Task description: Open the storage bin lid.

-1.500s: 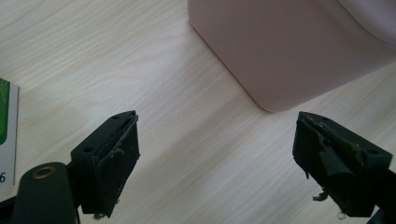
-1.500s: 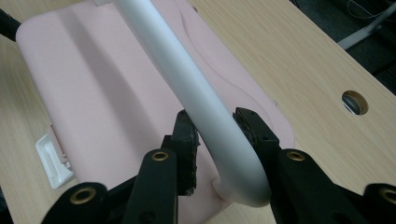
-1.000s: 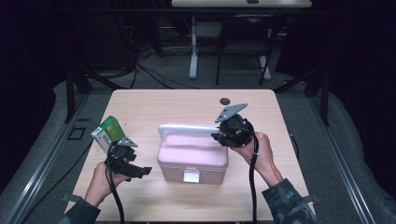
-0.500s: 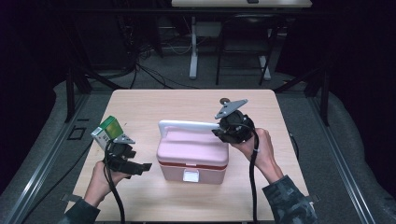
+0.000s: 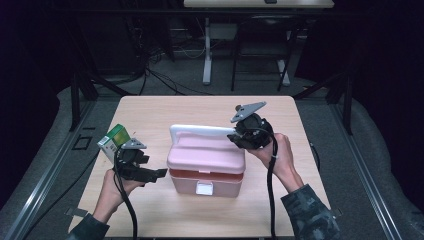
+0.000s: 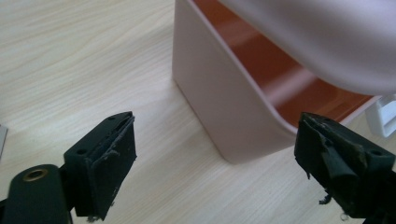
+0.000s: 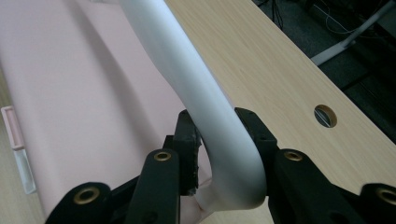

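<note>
Right gripper [image 5: 234, 136]: clenched on the white handle [image 7: 205, 100] of the pink box [image 5: 206, 167], whose lid [image 5: 205, 154] is raised off the base on the left-hand side. The box is placed midway along the table [image 5: 150, 112], nearer its front edge. Left gripper [image 6: 215, 161]: released, jaws spread wide and empty, held just beside the box's left corner.

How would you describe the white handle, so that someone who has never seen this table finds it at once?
Look at the wooden table and find the pink box in its middle. Along the far edge of the box lid runs a white handle, a smooth rounded bar; the right tool is shut on its right end. It is the one white bar there, while the lid and box are pink.
</note>
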`<state>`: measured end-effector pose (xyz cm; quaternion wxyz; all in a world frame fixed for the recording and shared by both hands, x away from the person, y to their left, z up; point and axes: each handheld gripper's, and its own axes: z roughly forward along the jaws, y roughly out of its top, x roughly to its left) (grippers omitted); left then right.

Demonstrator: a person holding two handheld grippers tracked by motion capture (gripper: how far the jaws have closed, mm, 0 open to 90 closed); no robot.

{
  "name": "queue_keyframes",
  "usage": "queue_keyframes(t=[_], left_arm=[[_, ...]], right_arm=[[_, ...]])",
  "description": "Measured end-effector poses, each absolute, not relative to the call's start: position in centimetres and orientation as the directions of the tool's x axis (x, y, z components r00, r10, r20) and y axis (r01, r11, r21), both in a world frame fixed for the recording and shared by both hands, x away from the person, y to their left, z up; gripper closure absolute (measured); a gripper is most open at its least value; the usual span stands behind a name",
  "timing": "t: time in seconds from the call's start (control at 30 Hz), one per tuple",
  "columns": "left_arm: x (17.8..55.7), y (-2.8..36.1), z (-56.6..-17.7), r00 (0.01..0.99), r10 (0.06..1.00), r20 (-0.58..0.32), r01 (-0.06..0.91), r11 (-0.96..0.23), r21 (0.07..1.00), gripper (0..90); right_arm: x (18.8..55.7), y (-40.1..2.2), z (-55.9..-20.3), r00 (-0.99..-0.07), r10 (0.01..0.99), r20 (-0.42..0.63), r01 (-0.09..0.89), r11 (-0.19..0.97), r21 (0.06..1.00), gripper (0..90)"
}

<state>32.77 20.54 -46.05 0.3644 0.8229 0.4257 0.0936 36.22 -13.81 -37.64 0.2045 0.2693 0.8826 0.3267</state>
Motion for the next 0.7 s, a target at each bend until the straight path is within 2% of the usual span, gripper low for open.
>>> queue_keyframes(t=[0.23,0.33,0.7], left_arm=[[32.7,19.2,-46.4,0.639,0.752,-0.163,0.613,-0.370,0.698,20.2],[32.8,19.0,-46.5,0.636,0.756,-0.156,0.605,-0.362,0.709,30.2],[32.8,17.7,-47.2,0.649,0.741,-0.176,0.607,-0.363,0.707,55.5]], right_arm=[[36.6,-14.0,-37.5,-0.770,0.614,-0.176,0.346,0.633,0.693,71.4],[36.6,-14.0,-37.4,-0.770,0.613,-0.175,0.346,0.633,0.693,71.4],[36.9,-13.9,-37.3,-0.762,0.618,-0.191,0.341,0.635,0.693,71.3]])
